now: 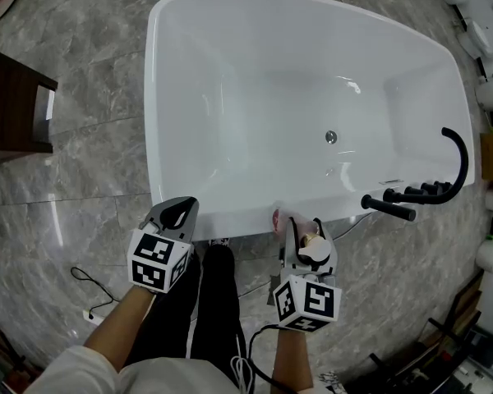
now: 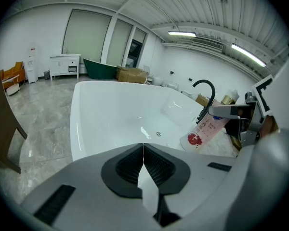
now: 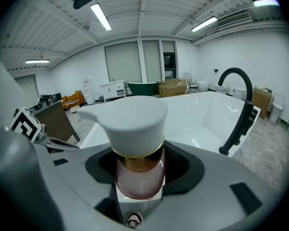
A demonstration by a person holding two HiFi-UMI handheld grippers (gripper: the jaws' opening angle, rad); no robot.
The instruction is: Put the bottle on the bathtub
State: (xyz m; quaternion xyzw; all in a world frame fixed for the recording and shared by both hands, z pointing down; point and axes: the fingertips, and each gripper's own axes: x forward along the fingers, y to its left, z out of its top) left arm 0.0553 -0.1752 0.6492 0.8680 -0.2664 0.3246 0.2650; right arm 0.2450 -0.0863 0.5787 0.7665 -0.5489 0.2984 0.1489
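As the left claw (image 2: 143,165) sits pinched shut and empty, the right claw (image 1: 302,235) clamps a probably light, stiff, slick plastic bottle (image 3: 139,179) below its pump cap (image 3: 130,117), bathtub (image 1: 230,220) rim just ahead.

A translucent pink pump bottle (image 3: 137,174) with a white pump head, a gold collar and a red fruit picture on its label (image 2: 206,130) is clamped at the neck in the right gripper (image 1: 299,234). It is tilted, base toward the near rim of the glossy white freestanding bathtub (image 1: 153,97), which stands on a grey floor.
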